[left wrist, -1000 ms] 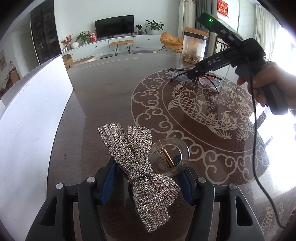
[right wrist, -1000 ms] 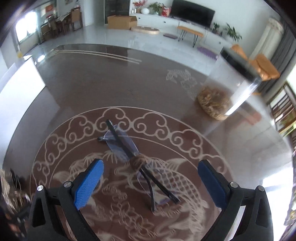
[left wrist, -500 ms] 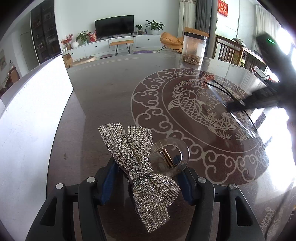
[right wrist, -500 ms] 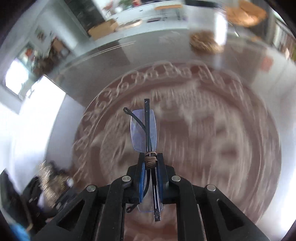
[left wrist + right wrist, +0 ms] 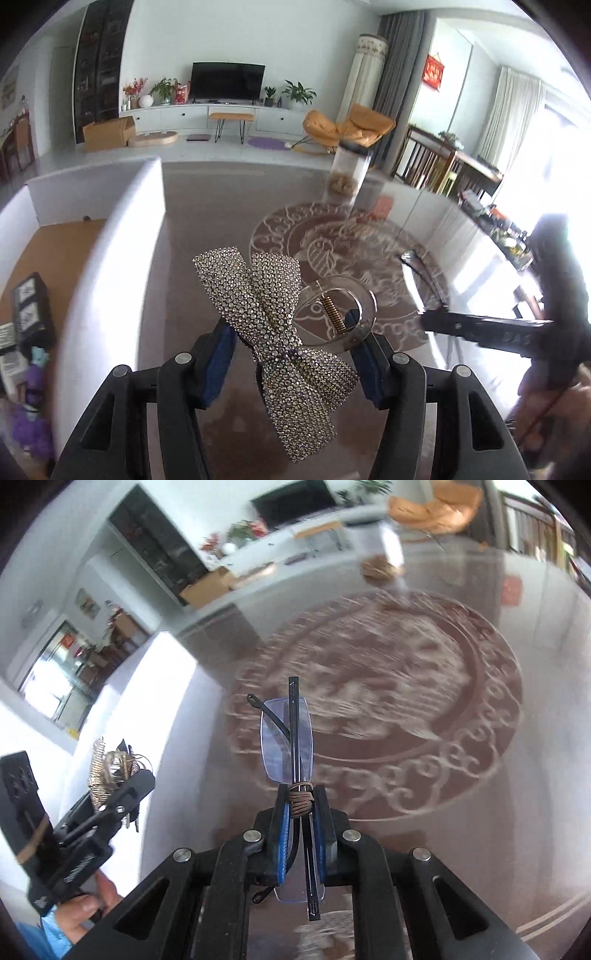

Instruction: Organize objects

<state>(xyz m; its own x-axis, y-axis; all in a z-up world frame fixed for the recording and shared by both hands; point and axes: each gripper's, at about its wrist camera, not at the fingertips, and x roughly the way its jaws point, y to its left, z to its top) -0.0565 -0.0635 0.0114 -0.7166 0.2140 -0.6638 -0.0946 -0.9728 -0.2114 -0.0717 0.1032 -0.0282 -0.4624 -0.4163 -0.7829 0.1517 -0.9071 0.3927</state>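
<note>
Since the earlier frames, both claws had risen off the worktop (image 5: 207,236): the left claw (image 5: 291,363) had lifted the rhinestone bow hair clip (image 5: 273,332) clear of the surface, and the white box (image 5: 110,258) at its left now showed its brown inside. The right claw (image 5: 301,834), which a second before stood spread over the glasses, had shut on them and swung them toward that box.

The left claw was clenched on the hair clip, its blue pads (image 5: 218,363) pressing the clip's sides, with the bow standing up between them and the clear round clip body (image 5: 340,310) to the bow's right.

The right claw was clenched on the rimless glasses (image 5: 291,746), gripping them at the cord-wrapped bridge (image 5: 301,799); one lens stuck out ahead of the pads and the black temples were folded across it. The glasses hung in the air over the worktop's carp medallion (image 5: 424,716). A clear jar (image 5: 349,173) stood at the far side of the worktop.
</note>
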